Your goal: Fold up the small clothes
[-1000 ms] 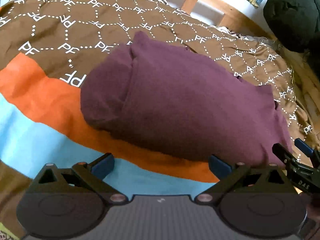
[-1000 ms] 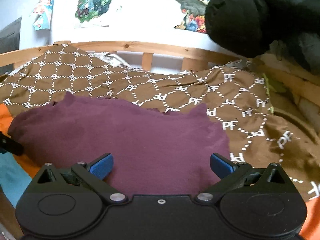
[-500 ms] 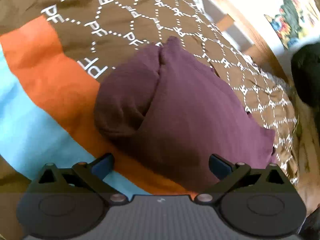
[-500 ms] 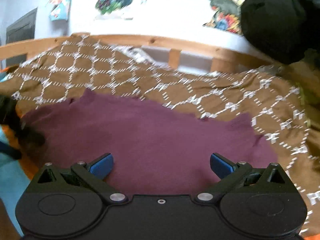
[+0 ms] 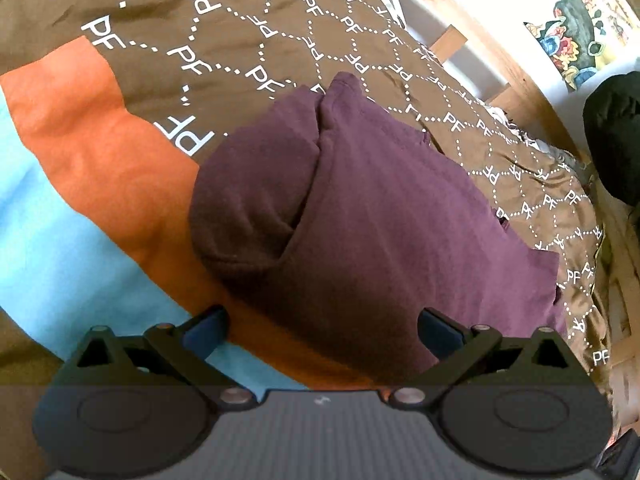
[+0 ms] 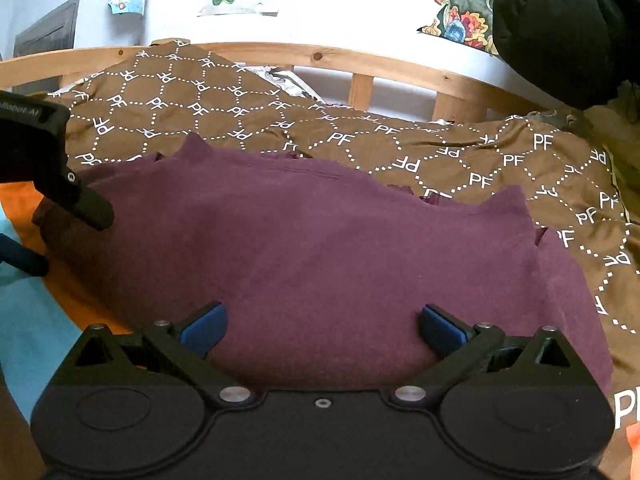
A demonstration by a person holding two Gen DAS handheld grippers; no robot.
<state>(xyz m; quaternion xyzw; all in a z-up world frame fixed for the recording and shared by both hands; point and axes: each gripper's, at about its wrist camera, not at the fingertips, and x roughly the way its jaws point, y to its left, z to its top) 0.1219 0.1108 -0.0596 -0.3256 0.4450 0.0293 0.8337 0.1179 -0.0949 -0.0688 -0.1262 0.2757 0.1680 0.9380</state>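
Note:
A dark purple garment (image 5: 380, 216) lies partly folded on the bed, its left side tucked over into a flap (image 5: 252, 200). It also fills the middle of the right wrist view (image 6: 320, 248). My left gripper (image 5: 322, 330) is open and empty, just above the garment's near edge at its left end. My right gripper (image 6: 322, 328) is open and empty over the garment's near edge, further right. The left gripper's black fingers (image 6: 80, 200) show at the left edge of the right wrist view, beside the garment's left end.
The bedcover (image 5: 240, 20) is brown with white PF lettering, with orange (image 5: 100, 152) and light blue (image 5: 52, 248) bands near me. A wooden bed rail (image 6: 360, 60) runs along the far side. A black bundle (image 6: 568, 28) sits at the far right. Posters hang on the wall.
The left gripper has swung left and tilted, so the garment's folded left end is now centred in its view. The right gripper has shifted slightly; the left gripper now shows closer at its left edge.

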